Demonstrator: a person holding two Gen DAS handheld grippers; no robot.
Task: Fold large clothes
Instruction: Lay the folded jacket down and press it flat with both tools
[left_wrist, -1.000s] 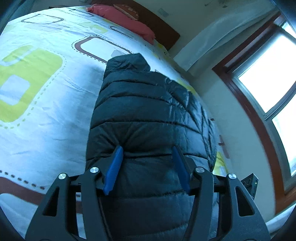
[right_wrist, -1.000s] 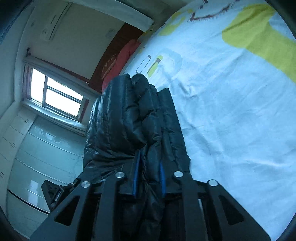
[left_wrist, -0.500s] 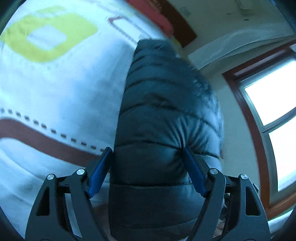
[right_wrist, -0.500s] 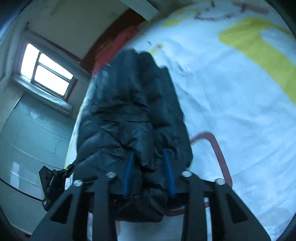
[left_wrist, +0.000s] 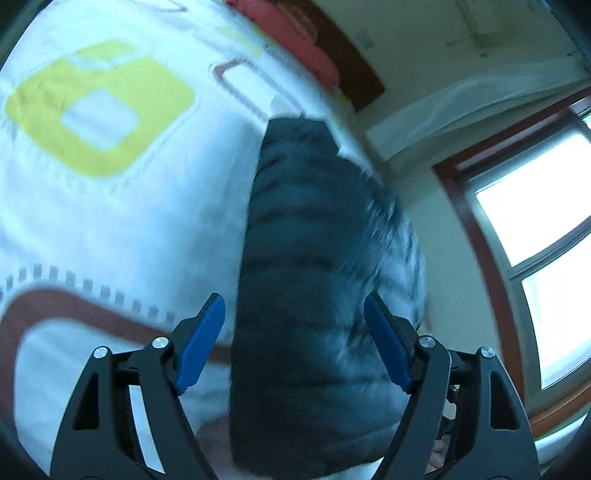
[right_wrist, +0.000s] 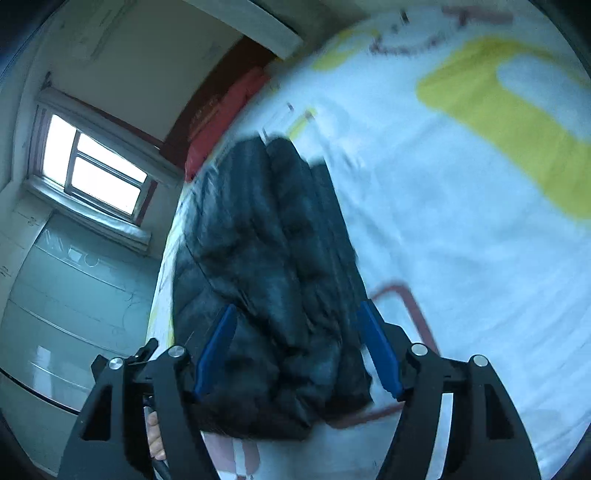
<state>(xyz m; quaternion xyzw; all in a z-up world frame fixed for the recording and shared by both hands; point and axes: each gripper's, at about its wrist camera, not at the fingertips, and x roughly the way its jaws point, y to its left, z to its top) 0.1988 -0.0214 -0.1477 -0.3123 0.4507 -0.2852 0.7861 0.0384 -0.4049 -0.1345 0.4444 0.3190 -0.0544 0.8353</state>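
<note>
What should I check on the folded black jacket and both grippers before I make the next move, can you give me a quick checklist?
1. Left gripper off the black puffer jacket: ok, blue pads wide apart, jaws have just been opening, jacket between them but not pressed.
2. Right gripper released: ok, jaws have just been opening, pads clear of the fabric.
3. Jacket resting on the bedsheet: ok, it lies in a narrow folded bundle.
4. Fold neat and even: cannot tell, both views are motion-blurred.
5. Jacket clear of the bed's edge: not ok, in the right wrist view its window-side edge lies right along the edge.
6. Red pillow clear of the jacket: ok, apart.
</note>
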